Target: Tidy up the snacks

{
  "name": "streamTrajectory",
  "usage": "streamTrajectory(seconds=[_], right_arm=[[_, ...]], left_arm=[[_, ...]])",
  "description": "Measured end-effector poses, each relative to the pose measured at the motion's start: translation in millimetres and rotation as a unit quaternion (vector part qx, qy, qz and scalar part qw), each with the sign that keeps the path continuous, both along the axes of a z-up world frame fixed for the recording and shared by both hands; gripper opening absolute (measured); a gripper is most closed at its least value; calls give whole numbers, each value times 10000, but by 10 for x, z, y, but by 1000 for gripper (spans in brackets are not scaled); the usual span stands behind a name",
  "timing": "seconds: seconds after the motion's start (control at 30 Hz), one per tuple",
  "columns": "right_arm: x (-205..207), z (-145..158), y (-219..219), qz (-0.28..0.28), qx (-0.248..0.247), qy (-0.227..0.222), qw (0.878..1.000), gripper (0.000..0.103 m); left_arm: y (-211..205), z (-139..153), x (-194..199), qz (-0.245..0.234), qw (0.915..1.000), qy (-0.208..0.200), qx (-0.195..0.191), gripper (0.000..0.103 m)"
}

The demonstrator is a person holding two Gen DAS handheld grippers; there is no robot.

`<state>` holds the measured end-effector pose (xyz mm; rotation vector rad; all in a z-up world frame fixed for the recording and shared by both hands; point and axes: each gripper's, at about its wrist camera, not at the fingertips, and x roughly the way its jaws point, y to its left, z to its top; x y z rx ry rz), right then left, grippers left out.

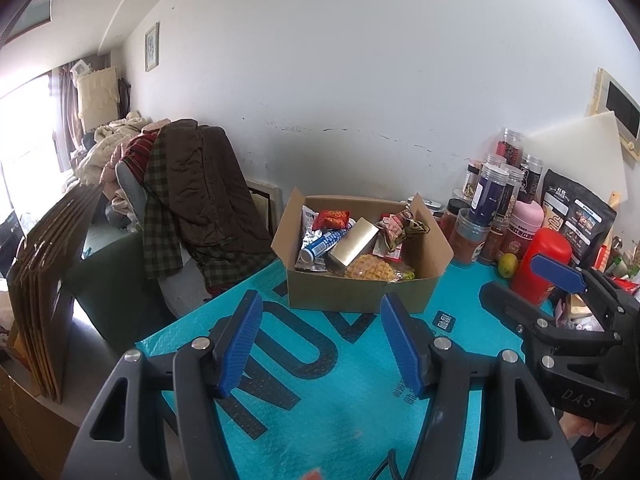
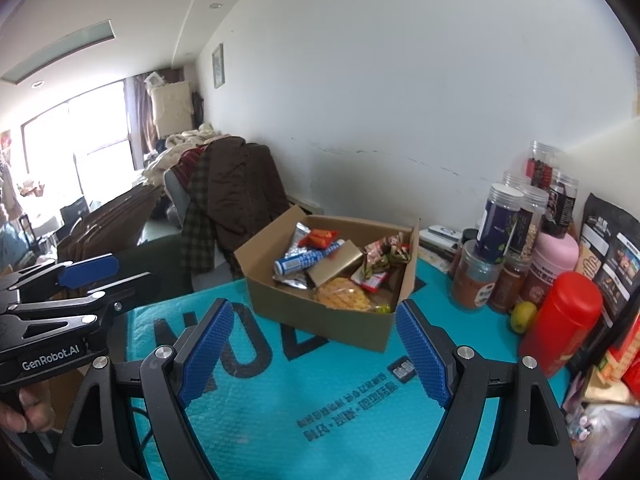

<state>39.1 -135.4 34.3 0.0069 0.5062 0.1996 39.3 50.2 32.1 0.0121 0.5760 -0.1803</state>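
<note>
Your left tool [image 1: 320, 344] hangs closest to the lens, its blue pads apart with nothing between them, only the teal mat [image 1: 344, 392] that covers the surface showing through the gap. Your right tool [image 2: 314, 354] is the same story: pads spread wider and empty, tilted down over the mat. Straight ahead of both, past the big dark lettering, sits the open cardboard box [image 1: 356, 292] with the snacks piled inside: a blue-and-white tube [image 1: 324, 244], a gold packet [image 1: 354, 246], a red packet [image 1: 331, 219], a yellow waffle-patterned bag [image 1: 370, 268] at the near wall. The box's long side runs roughly across your view, slightly skewed, with a near corner toward the right tool. Neither tool touches the box. Off to your right, against the wall, stand jars [image 2: 496, 224], a red bottle [image 2: 564, 320] and a lime [image 2: 523, 315]; the right tool looks nearer to those, so anything from that cluster is likely its job.
</note>
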Motion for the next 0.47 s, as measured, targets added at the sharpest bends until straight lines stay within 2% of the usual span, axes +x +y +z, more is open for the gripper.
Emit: streamTrajectory(seconds=[0.47], right_arm=[[52,-33,3,-56,-14,92,9999,85]], left_arm=[[-20,-37,37,47,10000,36,37,61]])
